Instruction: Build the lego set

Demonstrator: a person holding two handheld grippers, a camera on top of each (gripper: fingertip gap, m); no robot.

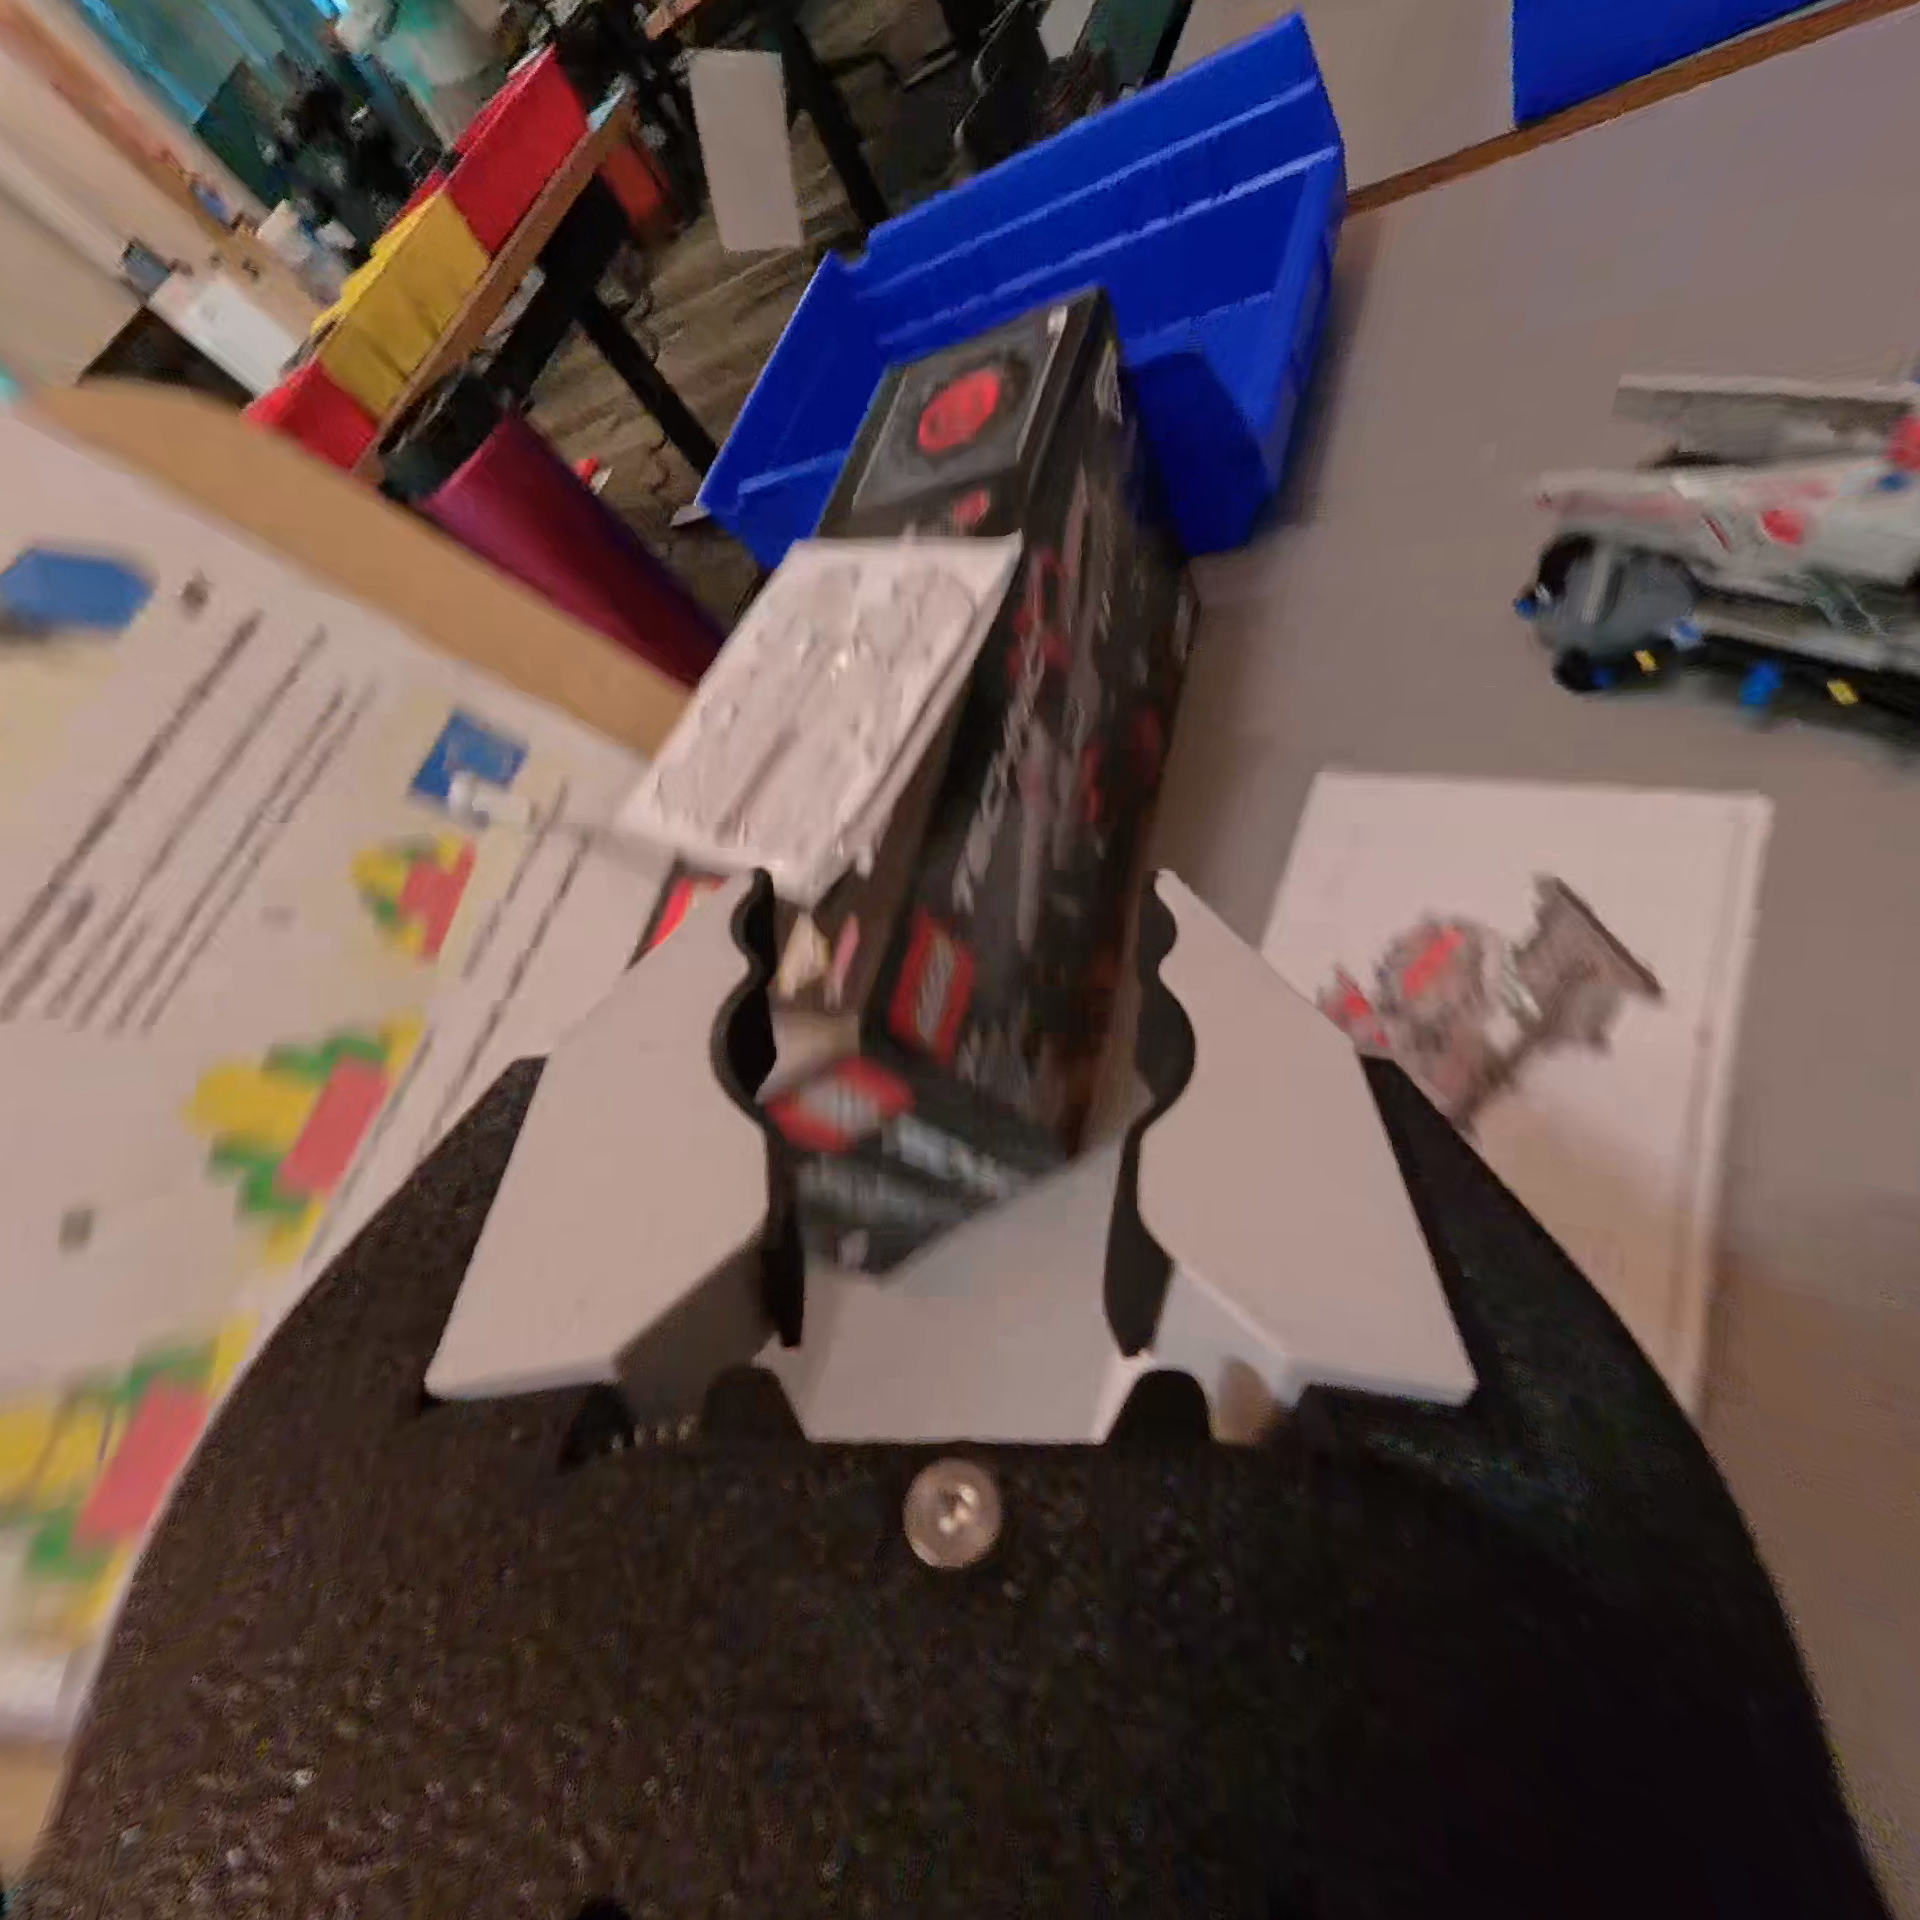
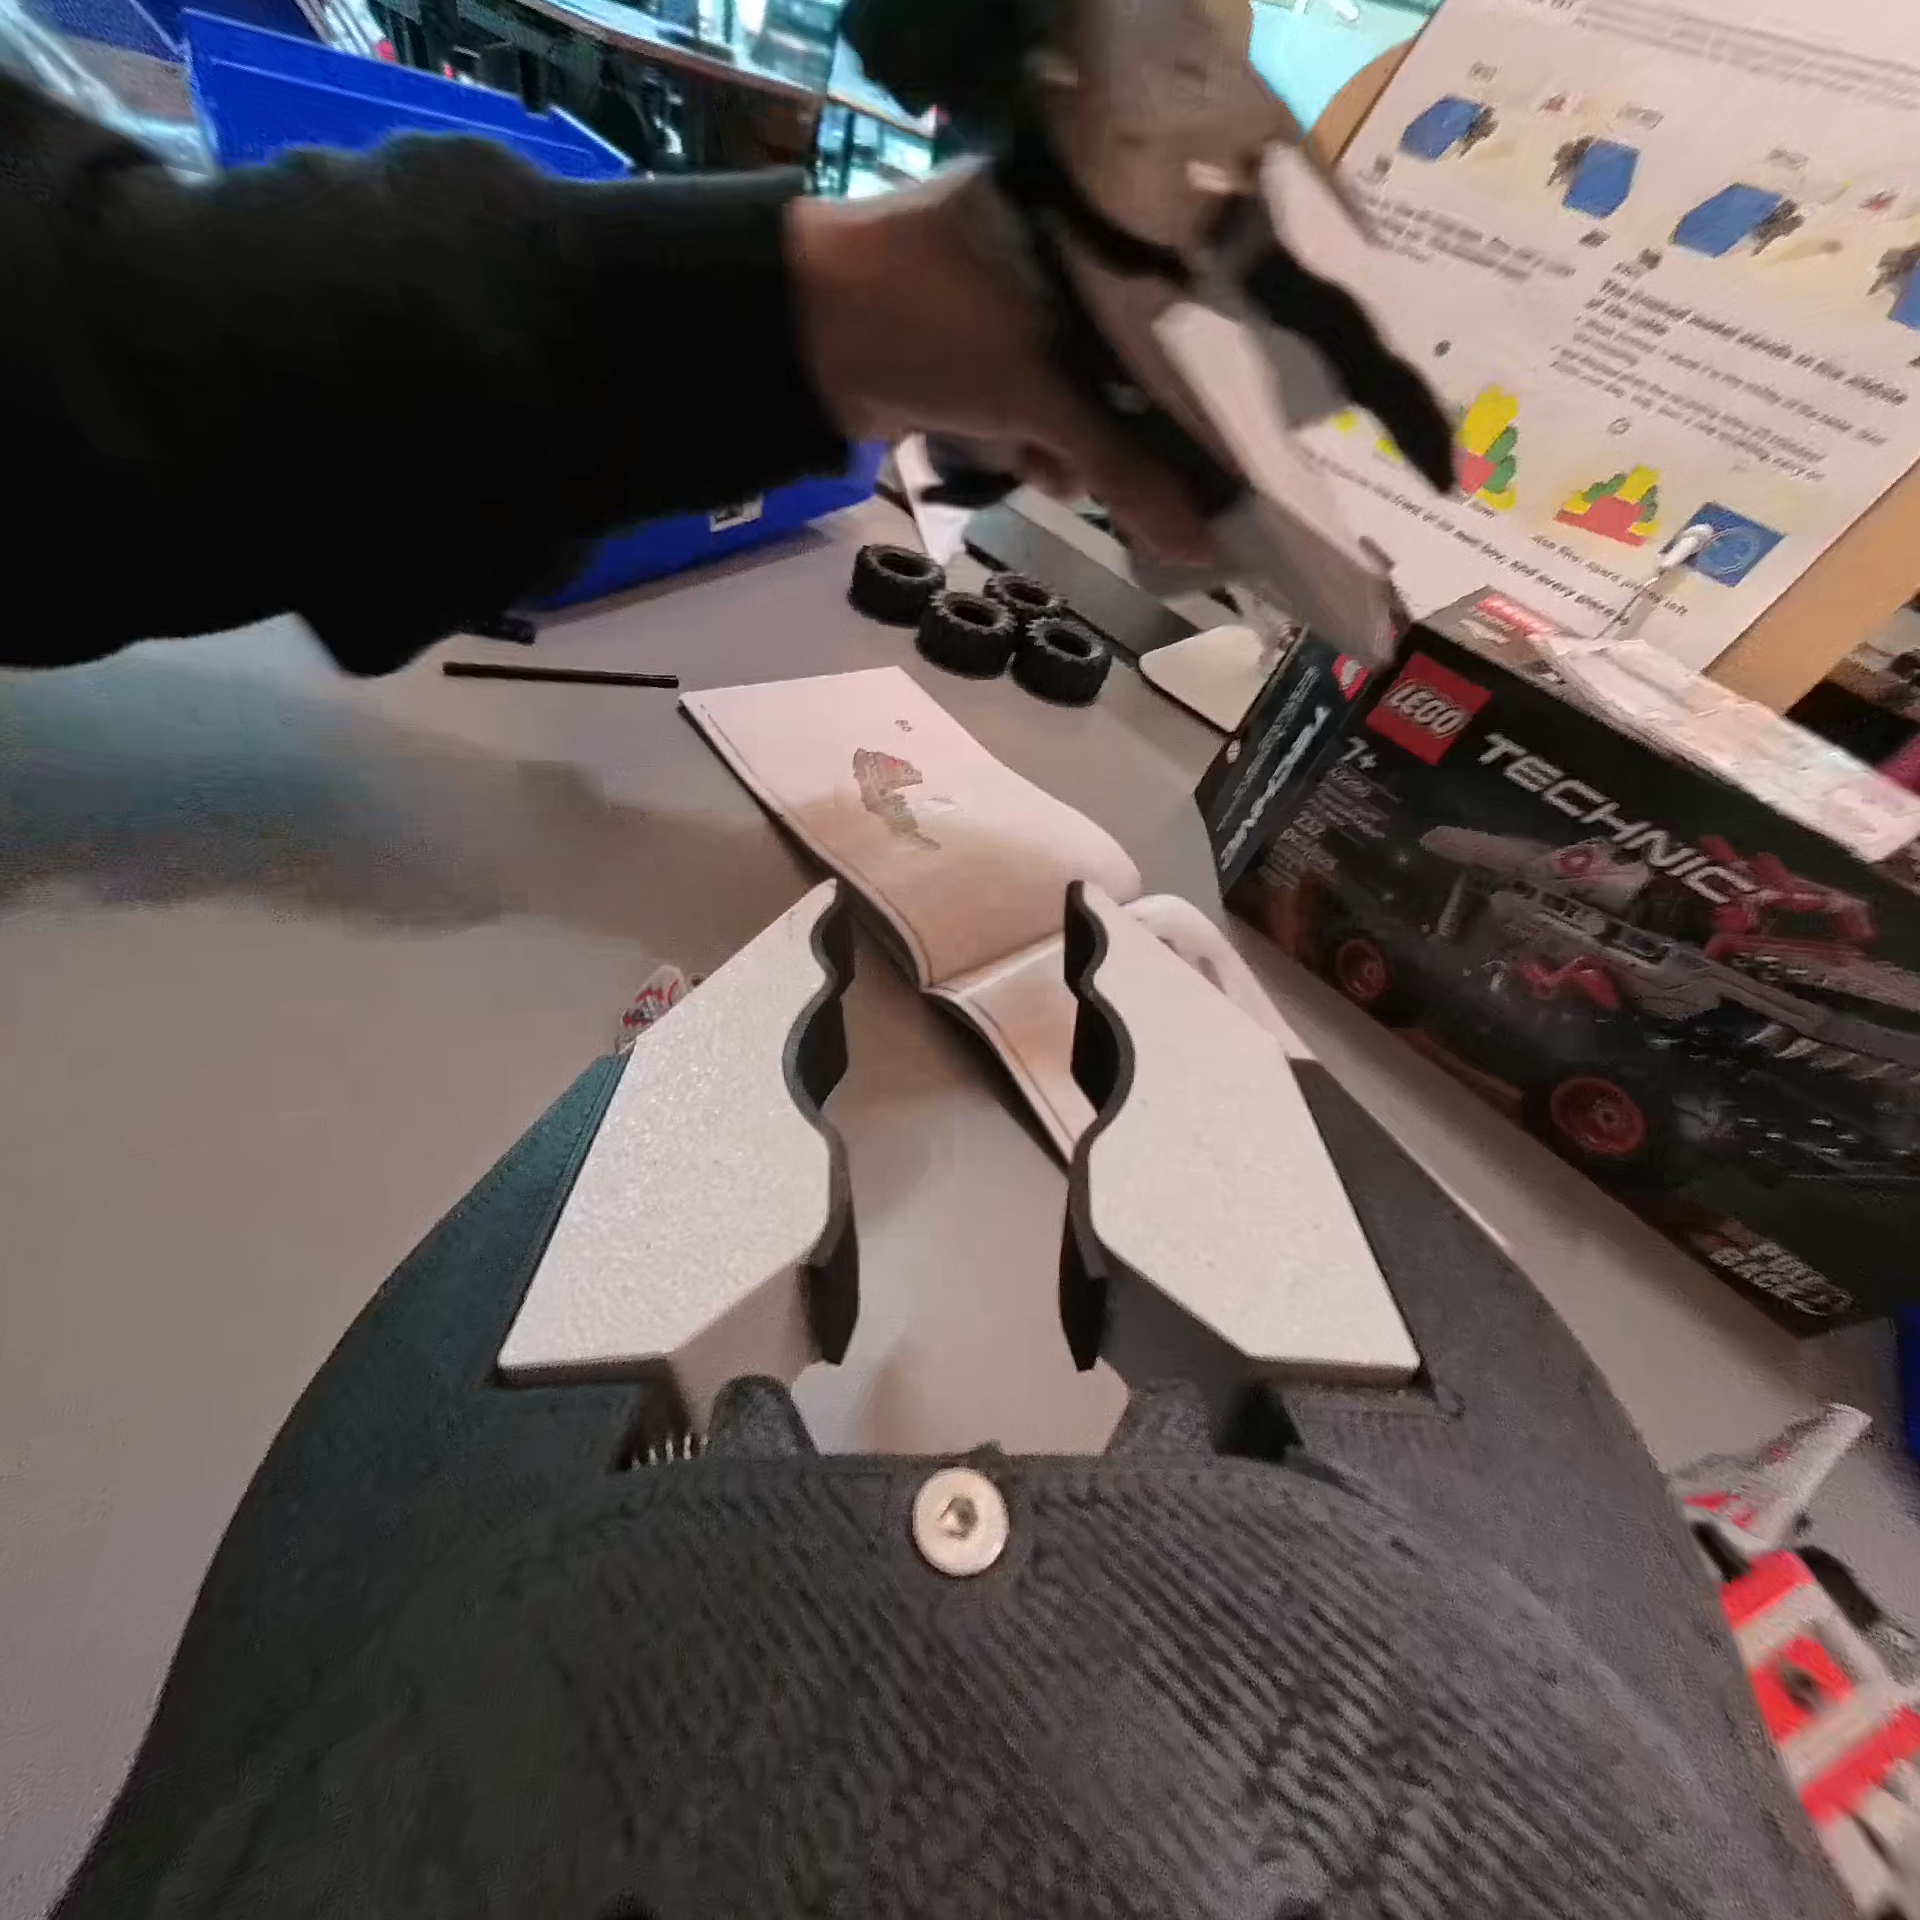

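Note:
The black lego box [image 1: 1029, 831] lies on the grey table [image 1: 1558, 343], with a clear bag of parts [image 1: 821, 707] on top of it. My left gripper [image 1: 961, 904] is open and its two fingers straddle the near end of the box; I cannot tell if they touch it. Its white fingers [image 2: 1278, 488] show above the box [image 2: 1621, 935] in the right wrist view, held by a hand in a dark sleeve. My right gripper [image 2: 956, 914] is open and empty, low over the open instruction booklet [image 2: 914, 790]. The booklet also shows in the left wrist view [image 1: 1507, 987].
Several black tyres [image 2: 977, 623] and a thin black axle [image 2: 561, 675] lie beyond the booklet. A part-built grey model [image 1: 1745, 561] sits at the far right. A blue bin [image 1: 1122, 301] stands behind the box. A printed board [image 2: 1662, 312] leans nearby. Red and white pieces [image 2: 1808, 1662] lie by my right gripper.

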